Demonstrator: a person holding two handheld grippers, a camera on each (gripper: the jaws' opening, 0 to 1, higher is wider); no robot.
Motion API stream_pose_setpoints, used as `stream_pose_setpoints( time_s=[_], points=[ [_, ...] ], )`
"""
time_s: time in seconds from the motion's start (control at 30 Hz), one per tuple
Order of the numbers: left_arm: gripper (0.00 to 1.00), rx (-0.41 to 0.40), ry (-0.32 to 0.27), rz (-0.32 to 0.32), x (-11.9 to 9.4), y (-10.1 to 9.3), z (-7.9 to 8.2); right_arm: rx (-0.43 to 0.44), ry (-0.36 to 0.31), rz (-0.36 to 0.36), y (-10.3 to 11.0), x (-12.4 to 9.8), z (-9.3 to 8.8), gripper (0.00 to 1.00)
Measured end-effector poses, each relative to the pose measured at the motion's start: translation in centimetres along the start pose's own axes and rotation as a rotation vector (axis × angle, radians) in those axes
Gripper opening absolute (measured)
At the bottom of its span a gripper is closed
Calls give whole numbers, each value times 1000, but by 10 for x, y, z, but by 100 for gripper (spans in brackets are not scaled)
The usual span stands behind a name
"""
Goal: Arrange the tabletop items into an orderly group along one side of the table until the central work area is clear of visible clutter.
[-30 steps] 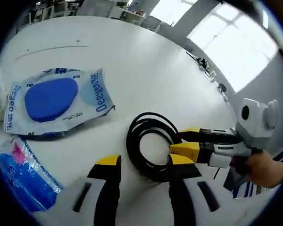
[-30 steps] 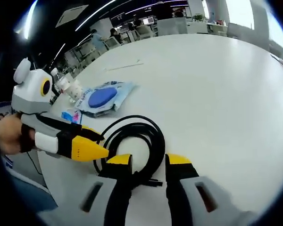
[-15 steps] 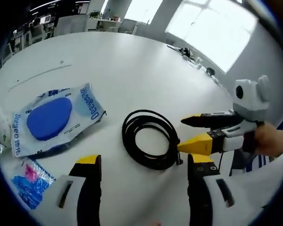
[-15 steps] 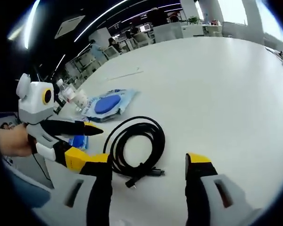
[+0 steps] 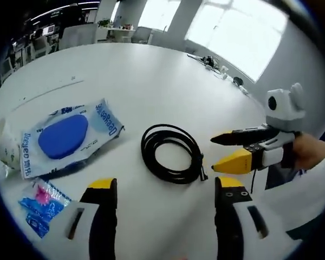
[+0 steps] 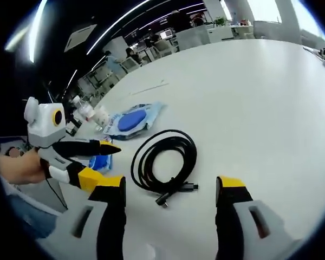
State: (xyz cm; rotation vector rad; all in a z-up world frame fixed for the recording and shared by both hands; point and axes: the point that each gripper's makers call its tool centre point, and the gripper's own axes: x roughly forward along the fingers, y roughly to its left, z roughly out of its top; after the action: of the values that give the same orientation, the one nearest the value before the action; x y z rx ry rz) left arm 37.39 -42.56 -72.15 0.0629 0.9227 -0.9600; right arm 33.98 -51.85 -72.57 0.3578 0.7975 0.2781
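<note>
Both of my grippers sit with their jaws spread wide and nothing between them: my left gripper [image 5: 161, 187] hangs above the near edge of the white table [image 5: 151, 70], and my right gripper [image 6: 170, 187] does the same from the opposite side. Reading the left gripper view from left to right, I see a crumpled clear wrapper [image 5: 4, 153] at the far left, a small blue sachet [image 5: 40, 206] below it, then the wet-wipes pack [image 5: 67, 135] with its blue oval lid, then the coiled black cable [image 5: 170, 154] lying flat and apart from the pack, and finally my right gripper coming in from the right with a hand on it. In the right gripper view the left gripper [image 6: 100, 160] enters from the left, the wipes pack [image 6: 131, 120] lies beyond it, a bottle [image 6: 82, 108] stands farther back, and the cable [image 6: 165, 157] has its plug ends trailing toward me. My judgement is that the cable is the piece left out in the work area. To move it well, I would close on several loops at once near the plug side, lift only slightly so the coil keeps its shape, and set it just beside the wipes pack.
</note>
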Motion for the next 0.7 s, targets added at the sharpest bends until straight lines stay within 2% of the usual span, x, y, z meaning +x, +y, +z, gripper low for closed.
stream_pose_setpoints(
  time_s=[0.23,0.37,0.7],
  points=[
    [74,-11,-9,16,-11,10,-5,23,7,3,3,-9,-8,66],
    [74,22,-21,37,-20,16,-7,38,4,14,8,-10,-10,67],
    [73,-13,-46,59,-47,32,-22,32,3,32,16,-19,-9,67]
  ],
)
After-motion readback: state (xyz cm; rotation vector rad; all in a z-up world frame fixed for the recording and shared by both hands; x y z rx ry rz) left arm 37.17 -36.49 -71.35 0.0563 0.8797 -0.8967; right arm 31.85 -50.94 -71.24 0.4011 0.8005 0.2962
